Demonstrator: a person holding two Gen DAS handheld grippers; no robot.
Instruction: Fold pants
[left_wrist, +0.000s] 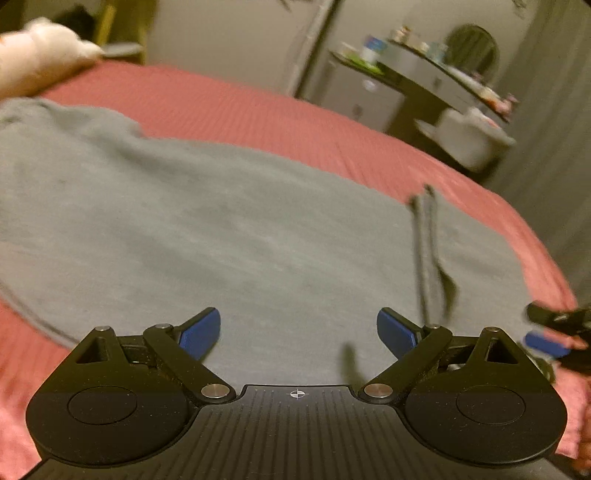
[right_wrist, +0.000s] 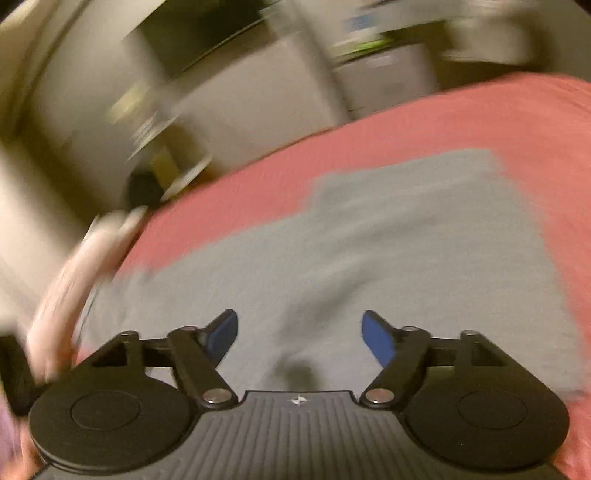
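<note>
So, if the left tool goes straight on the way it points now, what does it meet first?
Most likely the grey pants spread on the red bedcover. The left tool is open with nothing between its fingers, pointing down at the cloth; depth is hard to judge.

No text, label or number can be read in either view.

Bed surface: we see bare red bedspread (left_wrist: 280, 110) all round the flat grey pants (left_wrist: 207, 221).
Far corner: a white pillow (left_wrist: 40, 55) blocks us.
Beyond the bed: a cluttered table (left_wrist: 436, 77) stands near.
</note>
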